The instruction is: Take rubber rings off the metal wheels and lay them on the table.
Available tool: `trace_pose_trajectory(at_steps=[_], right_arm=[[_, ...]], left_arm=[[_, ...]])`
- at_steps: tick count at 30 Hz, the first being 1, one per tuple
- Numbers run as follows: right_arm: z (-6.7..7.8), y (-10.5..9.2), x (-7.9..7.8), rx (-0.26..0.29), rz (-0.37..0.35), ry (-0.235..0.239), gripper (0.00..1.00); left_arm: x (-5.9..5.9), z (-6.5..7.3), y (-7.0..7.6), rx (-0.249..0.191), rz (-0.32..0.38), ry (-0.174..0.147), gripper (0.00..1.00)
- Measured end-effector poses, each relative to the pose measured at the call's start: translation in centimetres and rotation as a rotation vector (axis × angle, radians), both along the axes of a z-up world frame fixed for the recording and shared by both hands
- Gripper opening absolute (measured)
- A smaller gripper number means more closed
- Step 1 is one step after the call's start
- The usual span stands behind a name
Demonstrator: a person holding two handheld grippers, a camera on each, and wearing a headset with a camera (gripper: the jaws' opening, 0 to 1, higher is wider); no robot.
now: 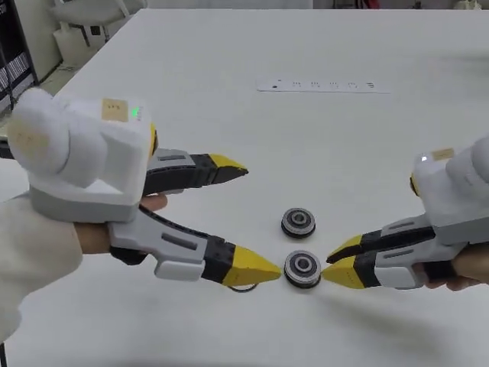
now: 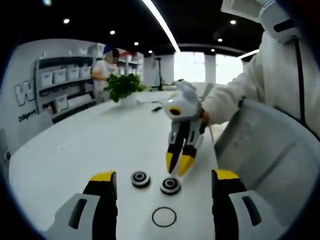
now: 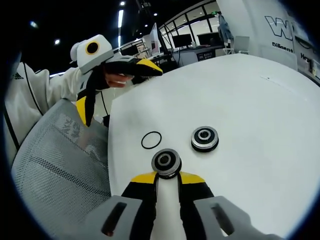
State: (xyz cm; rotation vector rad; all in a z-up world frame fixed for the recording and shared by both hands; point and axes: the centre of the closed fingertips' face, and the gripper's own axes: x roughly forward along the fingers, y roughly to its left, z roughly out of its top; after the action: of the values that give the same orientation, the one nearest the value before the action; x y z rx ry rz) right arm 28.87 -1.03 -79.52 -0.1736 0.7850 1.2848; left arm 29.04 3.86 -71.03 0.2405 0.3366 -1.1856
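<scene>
Two metal wheels lie on the white table, the far wheel and the near wheel, both with dark rims. A loose black rubber ring lies flat beside the near wheel. My left gripper is wide open over the ring and holds nothing. My right gripper has its jaws only narrowly apart, tips right at the near wheel's edge.
A white power strip lies far back on the table. A grey mesh chair stands at the table's near edge. A potted plant sits at the table's far end, with shelves and a person beyond.
</scene>
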Motion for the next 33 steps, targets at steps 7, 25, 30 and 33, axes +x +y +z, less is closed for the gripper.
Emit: trace_pose_trajectory(at_steps=[7,25,30,33], right_arm=[[-0.6,0.2,-0.2,-0.011,0.017,-0.003,0.16],[-1.4,0.1,0.4,-0.032,0.048,-0.072,0.18],[-1.5,0.3,0.2,-0.034,0.055,-0.078,0.18],[-1.4,0.3,0.1,-0.033,0.06,-0.083,0.17]], left_arm=[[-0.2,-1.2,-1.4,0.012,-0.045,0.02,0.69],[0.8,-4.6,-4.0,-0.01,-0.061,0.046,0.41],[0.7,-5.8,-4.1,-0.005,-0.054,0.083,0.35],[0.6,-6.6,-4.1,0.025,-0.054,0.071,0.27]])
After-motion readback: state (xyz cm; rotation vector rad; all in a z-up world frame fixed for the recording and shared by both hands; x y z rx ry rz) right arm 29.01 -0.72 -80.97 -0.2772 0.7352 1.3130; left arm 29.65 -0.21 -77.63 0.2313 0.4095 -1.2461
